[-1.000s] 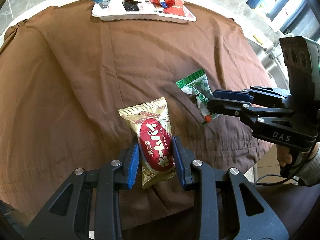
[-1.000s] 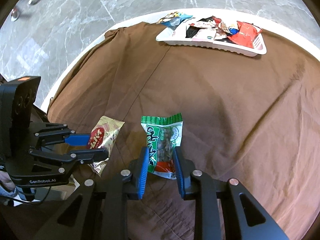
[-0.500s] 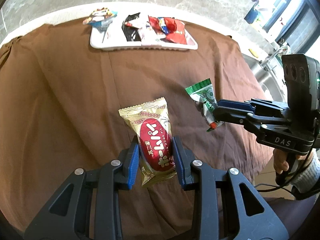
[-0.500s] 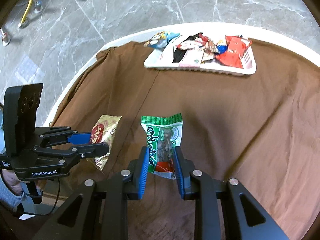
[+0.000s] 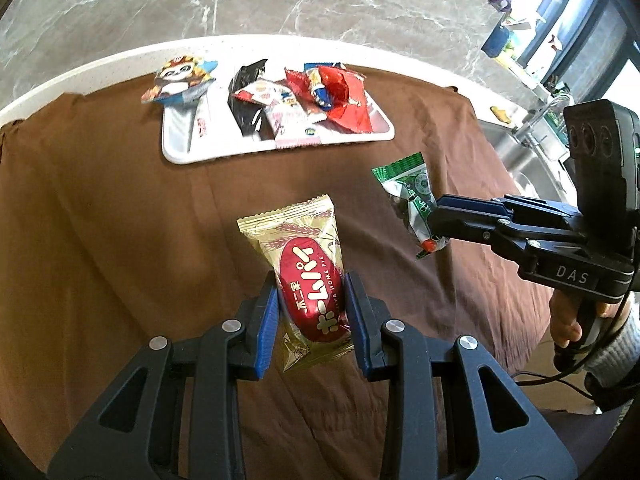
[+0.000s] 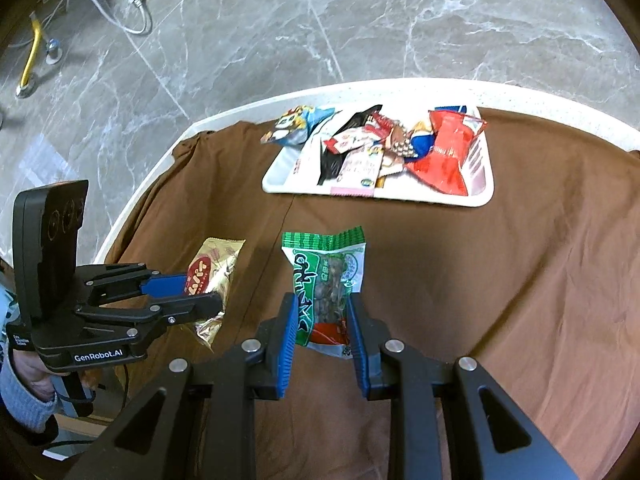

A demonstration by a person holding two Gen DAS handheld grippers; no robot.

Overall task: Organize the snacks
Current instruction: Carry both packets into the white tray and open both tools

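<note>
My left gripper [image 5: 311,312] is shut on a gold snack packet with a red oval label [image 5: 306,280] and holds it above the brown cloth [image 5: 112,240]. My right gripper [image 6: 322,320] is shut on a green peanut packet [image 6: 326,276], also held in the air. Each gripper shows in the other's view: the right one with the green packet [image 5: 412,196] to the right, the left one with the gold packet [image 6: 208,276] to the left. A white tray [image 5: 180,140] with several snack packets lies at the far side of the table.
A blue cartoon packet [image 5: 180,80] hangs over the tray's far left corner. The round white table edge [image 6: 224,120] curves behind the tray, with marble floor beyond. A sink [image 5: 532,152] stands at the right.
Both grippers have lifted their packets off the cloth and risen; the tray now sits closer and lower in both views. Both grips are unchanged.
</note>
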